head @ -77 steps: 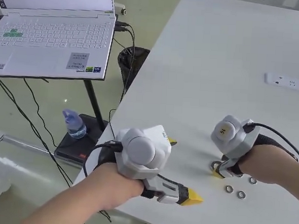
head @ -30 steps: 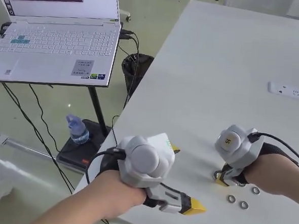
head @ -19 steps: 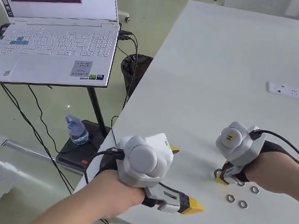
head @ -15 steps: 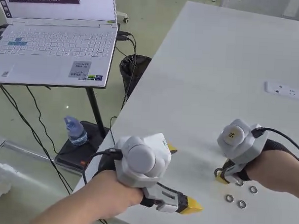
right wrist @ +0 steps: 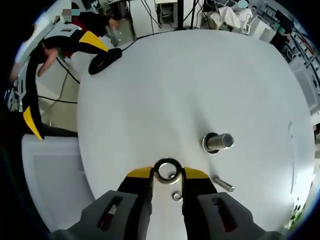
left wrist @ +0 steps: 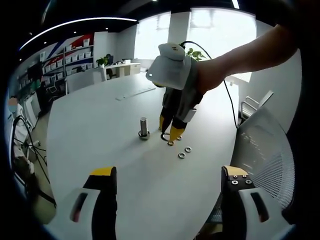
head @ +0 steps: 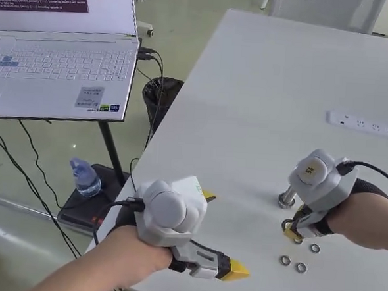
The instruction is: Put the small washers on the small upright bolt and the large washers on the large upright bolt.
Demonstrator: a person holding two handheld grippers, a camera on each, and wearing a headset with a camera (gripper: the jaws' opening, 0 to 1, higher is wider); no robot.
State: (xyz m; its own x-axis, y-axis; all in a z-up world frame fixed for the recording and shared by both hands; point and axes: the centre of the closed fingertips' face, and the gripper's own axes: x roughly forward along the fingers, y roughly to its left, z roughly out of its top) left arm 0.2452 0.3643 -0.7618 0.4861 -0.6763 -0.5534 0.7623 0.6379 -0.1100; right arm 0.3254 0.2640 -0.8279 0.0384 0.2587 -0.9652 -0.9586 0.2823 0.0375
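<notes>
smooth matt white table (head: 262, 110). a shiny metal large upright bolt (right wrist: 218, 142); beside the bolt, a glossy metal large washer (right wrist: 168, 160) and small washers (head: 285, 260). right gripper (left wrist: 171, 132): glossy white plastic shell.

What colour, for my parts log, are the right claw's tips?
Yellow tips on the right claw, clearest in the right gripper view.

Left gripper (left wrist: 169, 172) jaws spread wide over white table (left wrist: 95, 112); right gripper (left wrist: 168, 130) tips on large washer (left wrist: 164, 136), just beside upright bolt (left wrist: 144, 127).

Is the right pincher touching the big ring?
Touching. The right gripper view shows the right gripper with jaws pressing both sides of the large washer.
</notes>
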